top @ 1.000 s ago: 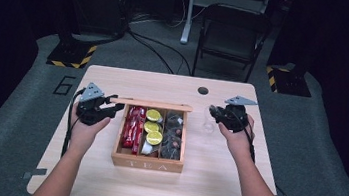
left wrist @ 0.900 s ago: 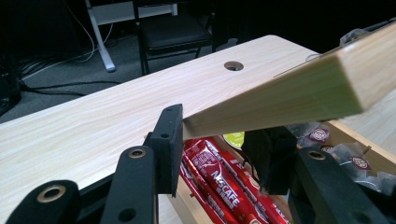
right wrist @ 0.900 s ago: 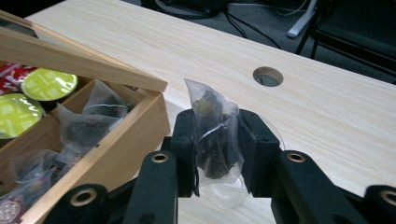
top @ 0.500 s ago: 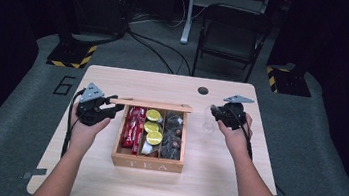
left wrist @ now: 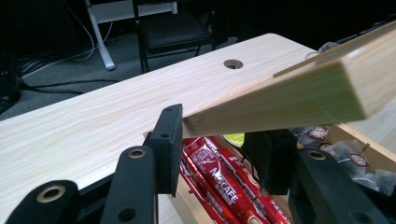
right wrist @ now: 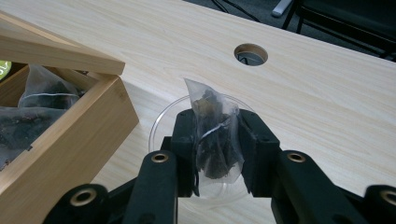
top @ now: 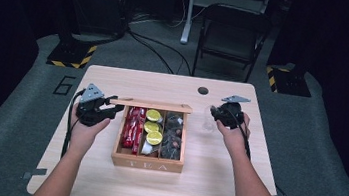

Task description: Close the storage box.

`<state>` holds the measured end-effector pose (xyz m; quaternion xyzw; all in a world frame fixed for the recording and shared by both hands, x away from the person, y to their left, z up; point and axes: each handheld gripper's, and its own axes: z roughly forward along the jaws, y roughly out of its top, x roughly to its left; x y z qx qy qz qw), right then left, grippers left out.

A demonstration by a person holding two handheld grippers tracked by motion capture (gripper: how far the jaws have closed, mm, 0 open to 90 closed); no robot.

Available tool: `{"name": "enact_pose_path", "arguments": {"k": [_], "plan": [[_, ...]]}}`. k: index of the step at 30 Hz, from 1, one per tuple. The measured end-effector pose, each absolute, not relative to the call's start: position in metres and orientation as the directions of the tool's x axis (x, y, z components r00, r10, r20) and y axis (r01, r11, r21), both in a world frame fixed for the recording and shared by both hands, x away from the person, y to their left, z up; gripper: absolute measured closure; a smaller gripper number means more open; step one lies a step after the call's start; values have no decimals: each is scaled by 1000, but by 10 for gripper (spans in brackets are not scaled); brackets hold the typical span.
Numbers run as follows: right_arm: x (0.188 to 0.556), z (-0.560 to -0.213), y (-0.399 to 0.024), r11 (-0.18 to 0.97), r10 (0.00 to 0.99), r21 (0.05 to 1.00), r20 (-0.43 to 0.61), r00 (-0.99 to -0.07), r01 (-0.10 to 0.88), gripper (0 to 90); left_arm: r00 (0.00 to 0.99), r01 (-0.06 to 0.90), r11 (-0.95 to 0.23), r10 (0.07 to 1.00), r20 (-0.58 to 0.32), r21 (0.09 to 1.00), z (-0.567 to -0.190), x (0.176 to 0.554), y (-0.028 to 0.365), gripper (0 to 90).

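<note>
A wooden tea box (top: 147, 163) sits mid-table with its lid (top: 151, 105) raised. My left gripper (top: 113, 106) is shut on the lid's left end; in the left gripper view the pads (left wrist: 169, 140) clamp the lid's edge (left wrist: 280, 98) above red Nescafe sticks (left wrist: 219, 177). Right of the box, my right gripper (top: 216, 114) is shut on a clear tea bag (right wrist: 212, 116) of dark leaves. The bag hangs just over a clear round dish (right wrist: 161, 121), which stands on the table beside the box wall (right wrist: 70, 144).
The box holds red sticks (top: 132, 125) on the left, yellow-green round pods (top: 152, 128) in the middle and several dark tea bags (top: 173, 135) on the right. A cable hole (top: 203, 90) lies in the table behind the dish. A folding chair (top: 232, 39) stands beyond the table.
My right gripper has sunk a little with the tea bag, toward the dish. The left gripper and the raised lid have stayed put.
</note>
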<state>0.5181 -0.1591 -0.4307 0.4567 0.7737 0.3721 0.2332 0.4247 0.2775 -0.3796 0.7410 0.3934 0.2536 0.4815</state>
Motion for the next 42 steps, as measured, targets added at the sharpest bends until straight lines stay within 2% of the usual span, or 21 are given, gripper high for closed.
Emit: {"name": "enact_pose_path", "arguments": {"k": [5,11,23,38,42], "plan": [[519,-431,-159,306,880,787,-18,-475,536,685,562,338,-228,827,-1,913,-380,425,278,579],[517,-430,-160,288,886,793,-7,-464,537,619,564,337,-227,826,-3,914,-380,425,278,578],[508,-421,-158,292,878,810,-17,-478,508,603,564,339,-233,826,1,911,-380,424,278,578],[461,-394,-132,362,768,850,-39,-640,383,556,568,344,-249,823,11,905,-380,421,277,575],[451,-388,-127,353,757,859,-29,-653,372,536,573,343,-250,820,9,906,-379,420,277,574]]}}
